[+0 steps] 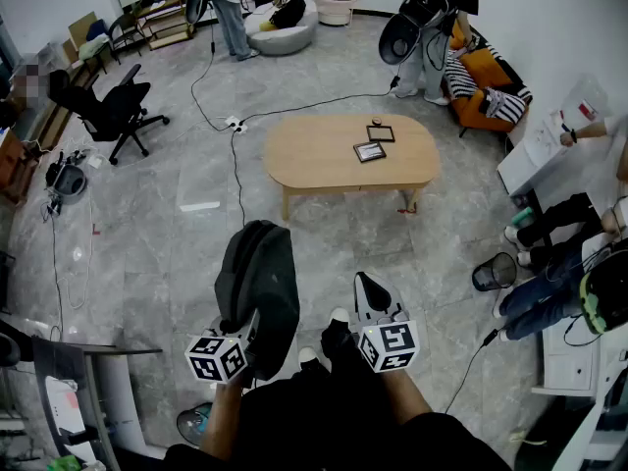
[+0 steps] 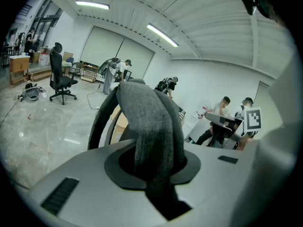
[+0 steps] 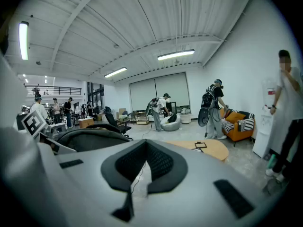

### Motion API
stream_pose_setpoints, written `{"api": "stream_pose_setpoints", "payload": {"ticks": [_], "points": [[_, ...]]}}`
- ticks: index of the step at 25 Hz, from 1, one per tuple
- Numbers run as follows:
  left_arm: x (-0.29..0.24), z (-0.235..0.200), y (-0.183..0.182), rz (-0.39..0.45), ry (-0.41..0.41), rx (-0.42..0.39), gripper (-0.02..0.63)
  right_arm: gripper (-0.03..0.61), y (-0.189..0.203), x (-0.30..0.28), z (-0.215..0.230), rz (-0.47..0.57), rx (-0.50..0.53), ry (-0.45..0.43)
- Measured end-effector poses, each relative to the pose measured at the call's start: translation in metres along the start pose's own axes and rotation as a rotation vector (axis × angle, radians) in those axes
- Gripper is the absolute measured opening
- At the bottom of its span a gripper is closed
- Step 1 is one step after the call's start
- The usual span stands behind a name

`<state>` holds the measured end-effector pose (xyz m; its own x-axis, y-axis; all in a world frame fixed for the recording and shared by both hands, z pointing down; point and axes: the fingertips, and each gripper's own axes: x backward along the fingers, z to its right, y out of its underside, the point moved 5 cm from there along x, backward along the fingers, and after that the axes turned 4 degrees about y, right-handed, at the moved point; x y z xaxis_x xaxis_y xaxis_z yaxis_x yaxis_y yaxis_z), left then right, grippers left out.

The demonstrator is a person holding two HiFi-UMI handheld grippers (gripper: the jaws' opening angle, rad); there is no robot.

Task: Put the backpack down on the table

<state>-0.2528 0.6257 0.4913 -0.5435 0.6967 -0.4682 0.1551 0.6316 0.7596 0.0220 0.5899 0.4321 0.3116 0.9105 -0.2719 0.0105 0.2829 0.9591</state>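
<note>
With the left gripper [image 1: 250,327] clamped on the backpack [image 1: 258,275] strap [image 2: 152,126] and the right gripper [image 1: 371,297] closed empty, carry the backpack from 6 o'clock of the table [image 1: 314,160], well apart, toward 12 o'clock; lower gently.

— What was the floor [image 1: 157,175] like?
— Grey polished tile, with a black cable [image 1: 238,175] trailing past an oval wooden surface [image 1: 304,155] in the middle.
— And round the edges?
— White walls [image 1: 559,18], a black office chair [image 1: 116,111] at the left, an orange sofa [image 1: 483,67] at the right, and a mesh bin [image 1: 494,273] nearer. Long strip lights [image 3: 176,55] glowed on the ribbed white ceiling [image 3: 142,27].
</note>
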Motion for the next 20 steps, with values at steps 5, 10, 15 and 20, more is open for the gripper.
{"api": "stream_pose_setpoints", "payload": {"ticks": [5,10,15,20], "points": [[-0.003,0.008,-0.002,-0.005,0.0,-0.002,0.081,0.009,-0.005,0.008,0.004,0.033,-0.011,-0.005],[-0.005,0.022,0.001,-0.015,-0.001,-0.014,0.08,0.011,-0.009,0.018,0.015,0.063,-0.006,-0.004],[-0.002,0.032,0.005,-0.014,-0.005,-0.014,0.081,0.011,-0.005,0.03,0.022,0.047,-0.034,-0.025],[-0.009,0.047,0.008,-0.016,-0.007,-0.006,0.08,0.011,0.001,0.034,0.034,0.029,-0.057,-0.061]]}}
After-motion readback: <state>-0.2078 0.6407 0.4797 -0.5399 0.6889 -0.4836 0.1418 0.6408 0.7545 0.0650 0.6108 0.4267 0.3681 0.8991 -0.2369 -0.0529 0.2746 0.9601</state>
